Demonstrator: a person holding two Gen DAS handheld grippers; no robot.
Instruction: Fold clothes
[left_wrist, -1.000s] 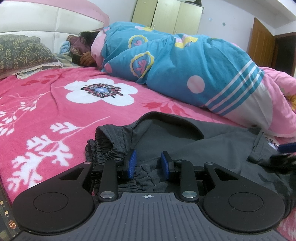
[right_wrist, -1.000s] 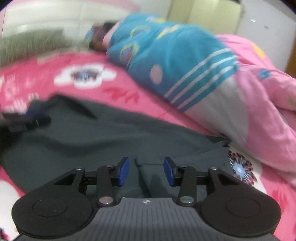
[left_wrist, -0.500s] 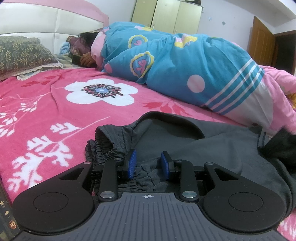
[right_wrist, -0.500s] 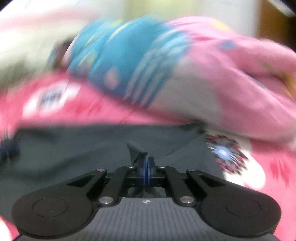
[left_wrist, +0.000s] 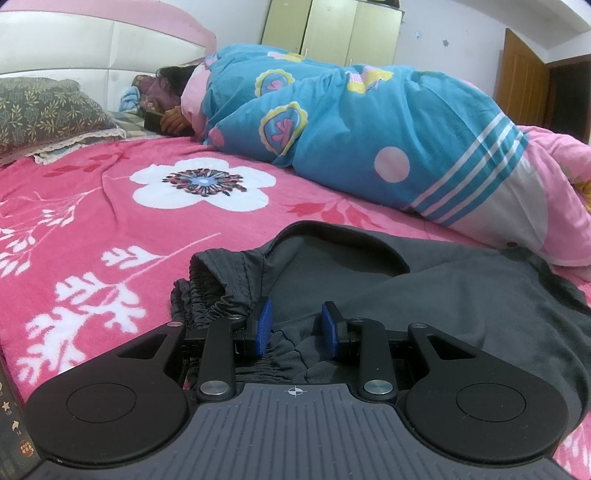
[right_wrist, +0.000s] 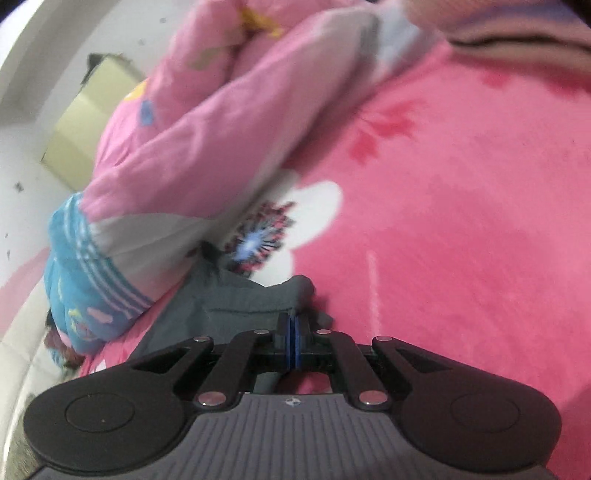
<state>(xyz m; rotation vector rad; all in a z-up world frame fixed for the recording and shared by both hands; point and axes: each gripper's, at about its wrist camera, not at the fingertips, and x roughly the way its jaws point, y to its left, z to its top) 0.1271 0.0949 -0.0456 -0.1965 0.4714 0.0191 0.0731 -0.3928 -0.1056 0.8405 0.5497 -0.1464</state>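
the dark grey garment (left_wrist: 454, 291) is lying on the pink flowered bed (left_wrist: 110, 221), spreading from the lower middle of the left wrist view off toward the right, with its gathered elastic waistband (left_wrist: 207, 291) bunched just ahead of the left claw (left_wrist: 295, 325). the left claw is sitting with its blue pads (left_wrist: 264, 325) spread apart to a moderate gap, crumpled waistband cloth lying between and under them, and it is not pinching anything; this is matching the views from a second and half a second ago, where the same gap and the same spot are showing. the dark shape that was standing at the right edge of this view half a second ago is now gone, and the cloth there is lying flatter.

the right claw (right_wrist: 294, 345) is pressed closed, its pads meeting on a fold of the grey garment (right_wrist: 236, 302), which is rising from the bed (right_wrist: 461, 221) in a small peak ahead of the fingers. a second ago this claw was standing open over flat cloth; half a second ago it was already clamped. since then the right view has rolled hard, so the pink and blue quilt (right_wrist: 184, 147) is now slanting up the left side. this view is blurred.

a person under the blue quilt (left_wrist: 369, 129) is lying across the far side of the bed.
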